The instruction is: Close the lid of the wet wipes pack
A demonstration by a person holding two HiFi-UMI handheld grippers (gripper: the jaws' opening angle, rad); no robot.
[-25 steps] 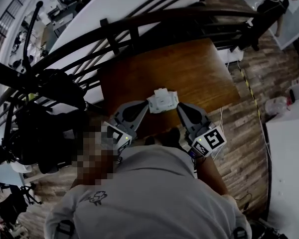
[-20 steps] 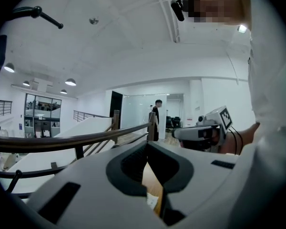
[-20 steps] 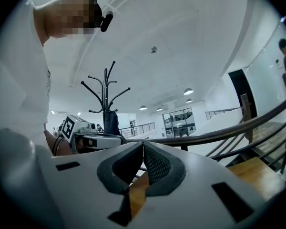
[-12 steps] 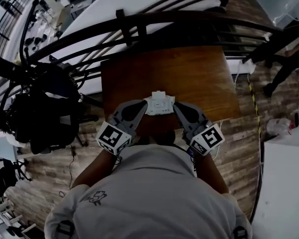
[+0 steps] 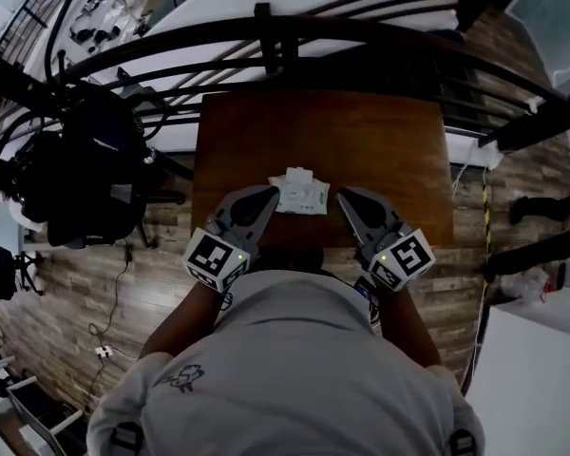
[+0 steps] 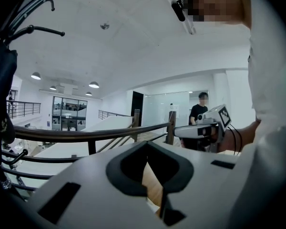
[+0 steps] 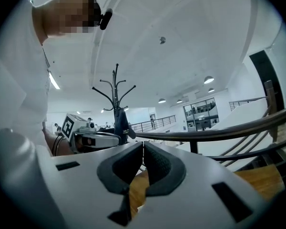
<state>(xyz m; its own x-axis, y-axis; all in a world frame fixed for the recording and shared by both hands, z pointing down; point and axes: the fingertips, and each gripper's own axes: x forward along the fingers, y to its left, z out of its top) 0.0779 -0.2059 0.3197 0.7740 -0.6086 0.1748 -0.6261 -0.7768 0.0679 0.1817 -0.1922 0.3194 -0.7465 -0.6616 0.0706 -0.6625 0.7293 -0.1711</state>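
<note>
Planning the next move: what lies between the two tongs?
The wet wipes pack lies between the left tongs and the right tongs; the head view shows it.

The wet wipes pack (image 5: 299, 194) sat on the desk (image 5: 370, 136), midway across its width and close to the near edge. The left gripper (image 5: 270, 195) lay just left of the pack and the right gripper (image 5: 343, 198) just right of it, with the pack between their tips. Whether either one touched it could not be told. Both grippers reached in over the near edge, from the person (image 5: 285, 378) at that side. A railing (image 5: 266, 34) ran behind the desk, along its far edge. Off to the left, on the floor (image 5: 123, 288), stood a coat stand (image 5: 81, 164). The far half of the desk stretched between pack and railing.
</note>
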